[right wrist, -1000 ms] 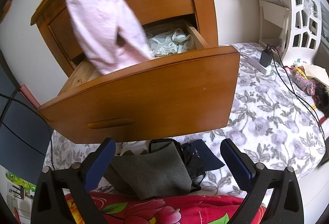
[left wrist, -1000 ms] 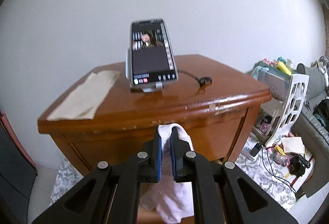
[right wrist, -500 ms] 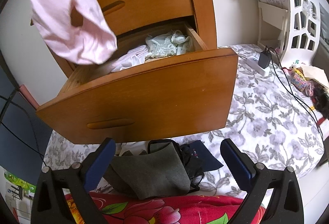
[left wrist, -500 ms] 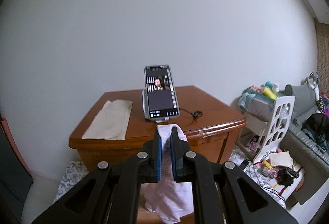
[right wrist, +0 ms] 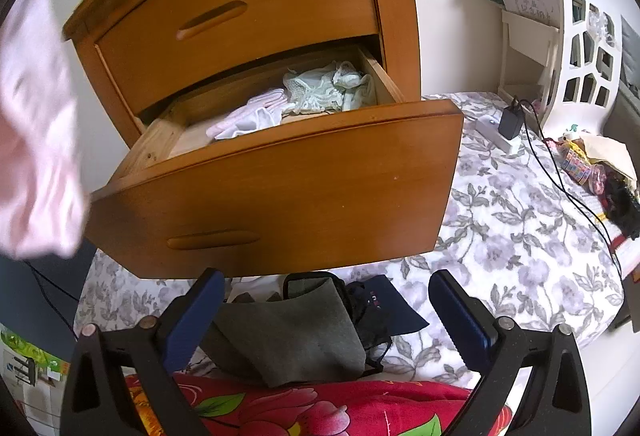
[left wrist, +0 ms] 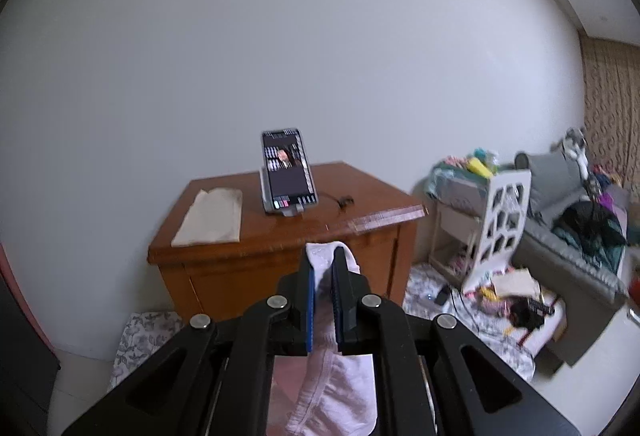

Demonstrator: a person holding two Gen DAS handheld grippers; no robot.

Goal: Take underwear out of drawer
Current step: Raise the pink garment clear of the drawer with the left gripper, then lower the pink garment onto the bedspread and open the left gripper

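My left gripper [left wrist: 323,268] is shut on pale pink underwear [left wrist: 332,384], which hangs down below its blue pads, well back from the wooden nightstand [left wrist: 280,236]. In the right wrist view the same pink underwear [right wrist: 38,140] shows blurred at the far left, clear of the pulled-out lower drawer [right wrist: 280,196]. Inside the drawer lie a white-pink garment [right wrist: 248,118] and a pale green lacy one [right wrist: 332,88]. My right gripper [right wrist: 324,300] stands open below the drawer front, over a grey garment [right wrist: 296,332] and dark ones [right wrist: 384,316] on the floral sheet.
A phone on a stand [left wrist: 289,172] and a folded beige cloth [left wrist: 210,218] sit on the nightstand top. A white cut-out shelf [right wrist: 576,48] stands to the right with clutter, a charger and cables [right wrist: 512,122]. A red flowered blanket [right wrist: 320,408] lies under my right gripper.
My left gripper has pulled back and up from the nightstand with the pink underwear, which slid from above the drawer to the left edge of the right wrist view. The right gripper stayed still.
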